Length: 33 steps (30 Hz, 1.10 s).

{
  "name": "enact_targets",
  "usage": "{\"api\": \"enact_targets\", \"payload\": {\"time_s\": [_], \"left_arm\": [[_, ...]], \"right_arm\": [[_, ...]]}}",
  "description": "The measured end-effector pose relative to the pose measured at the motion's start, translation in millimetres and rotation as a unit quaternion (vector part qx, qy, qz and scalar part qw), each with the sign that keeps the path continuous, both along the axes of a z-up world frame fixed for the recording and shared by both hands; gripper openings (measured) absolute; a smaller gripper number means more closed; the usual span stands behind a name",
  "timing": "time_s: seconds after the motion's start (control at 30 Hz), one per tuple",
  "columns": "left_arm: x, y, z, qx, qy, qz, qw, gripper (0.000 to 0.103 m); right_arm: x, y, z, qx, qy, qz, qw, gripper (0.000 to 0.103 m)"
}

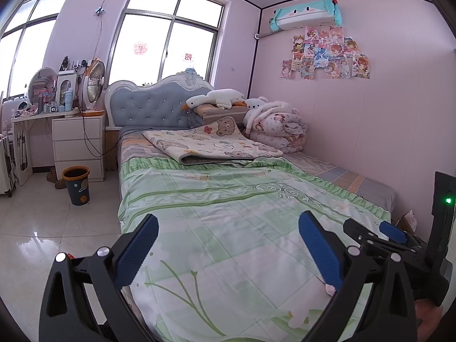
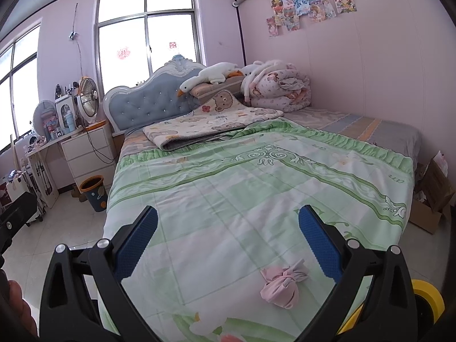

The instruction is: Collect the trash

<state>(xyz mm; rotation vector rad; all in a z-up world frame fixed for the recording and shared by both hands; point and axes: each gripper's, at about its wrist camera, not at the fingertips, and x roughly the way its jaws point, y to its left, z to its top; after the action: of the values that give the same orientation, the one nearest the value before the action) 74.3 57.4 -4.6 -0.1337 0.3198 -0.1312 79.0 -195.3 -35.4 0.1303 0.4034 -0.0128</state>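
Pink tied bag [image 2: 280,286] lies on the green quilt [image 2: 256,176], lower right of the right wrist frame, just inside the right tongs' [image 2: 228,242] right finger, not gripped. Right tongs open, empty. Left tongs [image 1: 228,248] open, empty, over the bed foot. Bin [image 1: 76,185] on the floor [image 1: 42,228] at left of the left wrist frame, beside the white drawers [image 1: 78,145].

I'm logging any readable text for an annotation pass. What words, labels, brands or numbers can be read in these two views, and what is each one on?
None can be read.
Red paper cutouts on the window: characters too blurred.
Posters on the wall: any print too small.
Green bedspread: ornament near its edge, not legible as text.
Bin: pictures only, no words visible.
Items on the desk: labels too small.
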Motion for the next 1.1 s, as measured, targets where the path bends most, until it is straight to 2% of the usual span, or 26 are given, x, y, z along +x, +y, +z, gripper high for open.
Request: {"api": "enact_targets", "payload": {"time_s": [1.1], "left_arm": [[0.7,-8.6,-4.7,0.0,0.004,-0.01,0.9999,0.095]], "right_arm": [[-0.3,-6.2,-6.7,0.004,0.01,-0.012,1.0,0.095]]}}
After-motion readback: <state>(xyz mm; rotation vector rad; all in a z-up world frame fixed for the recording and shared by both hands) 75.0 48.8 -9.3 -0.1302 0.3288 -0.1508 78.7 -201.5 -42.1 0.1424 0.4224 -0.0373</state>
